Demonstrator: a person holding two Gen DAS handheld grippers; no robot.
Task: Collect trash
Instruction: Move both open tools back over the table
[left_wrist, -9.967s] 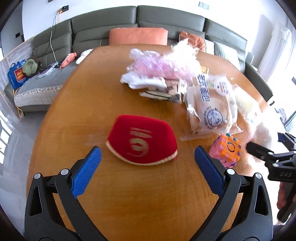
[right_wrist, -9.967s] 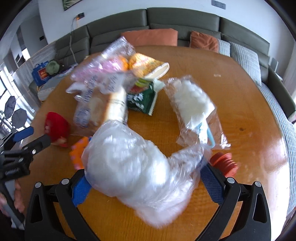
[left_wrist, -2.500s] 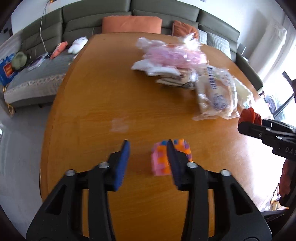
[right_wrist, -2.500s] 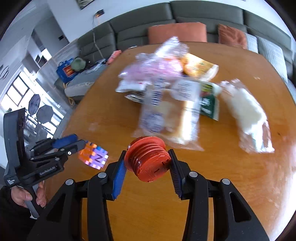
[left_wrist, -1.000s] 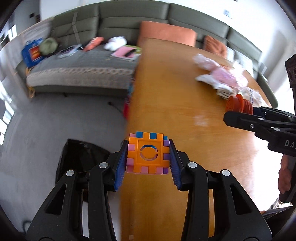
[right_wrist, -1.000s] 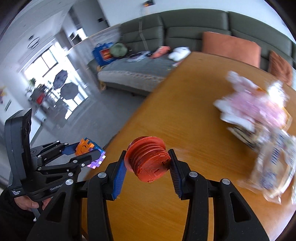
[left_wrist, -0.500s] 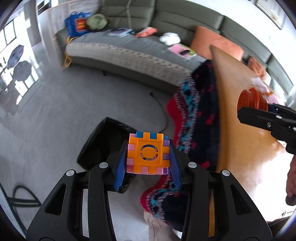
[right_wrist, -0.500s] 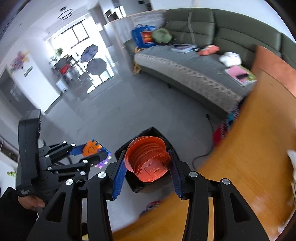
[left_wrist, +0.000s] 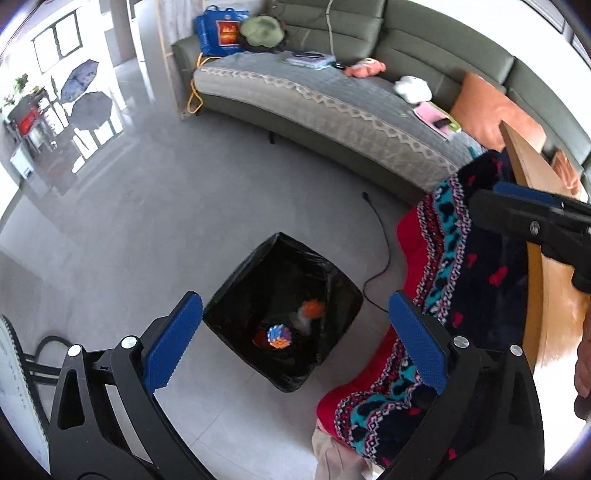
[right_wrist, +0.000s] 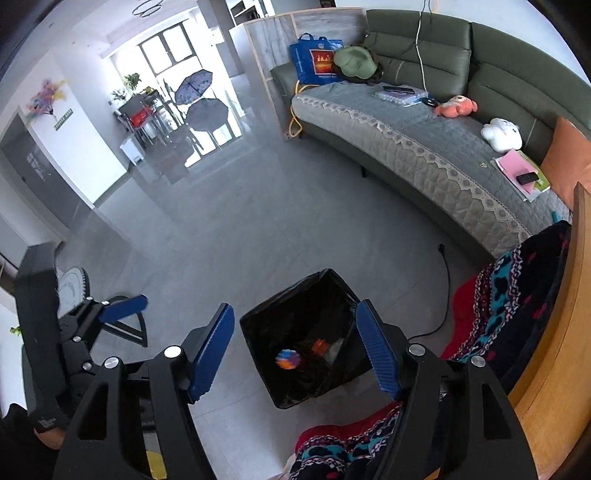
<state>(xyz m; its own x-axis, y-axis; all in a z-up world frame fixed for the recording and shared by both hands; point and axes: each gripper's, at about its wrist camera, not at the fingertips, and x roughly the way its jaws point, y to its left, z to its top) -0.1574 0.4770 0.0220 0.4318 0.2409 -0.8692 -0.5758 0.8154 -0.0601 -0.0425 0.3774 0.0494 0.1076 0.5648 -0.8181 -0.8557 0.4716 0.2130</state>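
Note:
A black-lined trash bin stands on the grey floor beside the table; it also shows in the right wrist view. Inside it lie the orange and purple block cube and the orange ribbed piece. My left gripper is open and empty above the bin. My right gripper is open and empty above the bin too. The right gripper shows at the right of the left wrist view; the left gripper shows at the left of the right wrist view.
The wooden table edge is at the right, with a patterned red and navy cloth hanging beside it. A black cable runs on the floor. A grey-covered sofa lies behind.
Both grippers have opened. The block cube has dropped from my left gripper and the orange ribbed piece from my right gripper into the bin.

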